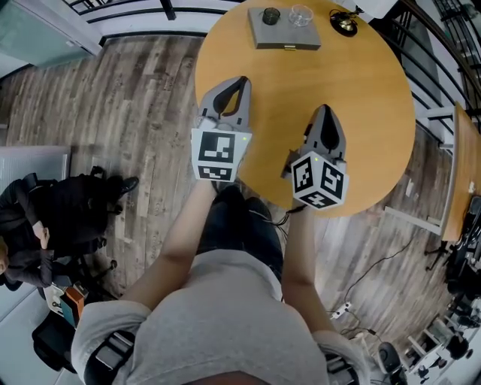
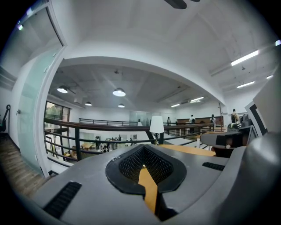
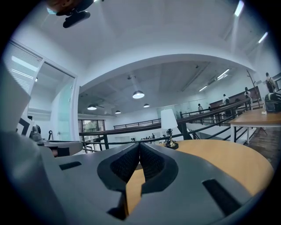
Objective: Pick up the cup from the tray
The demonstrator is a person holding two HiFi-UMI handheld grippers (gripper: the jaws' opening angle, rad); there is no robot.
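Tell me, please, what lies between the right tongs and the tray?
Nothing but bare tabletop, as the head view shows, between the right tongs and the tray.

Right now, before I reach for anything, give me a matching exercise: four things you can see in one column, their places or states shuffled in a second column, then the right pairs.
Column one:
1. tray
2. clear cup
3. right gripper
4. lamp

Column two:
A. white shade, at the far rim of the table
B. fingers shut, nothing between them
C. grey and flat, at the table's far side
D. on the tray, beside a dark cup

Pairs: 1-C, 2-D, 3-B, 4-A.
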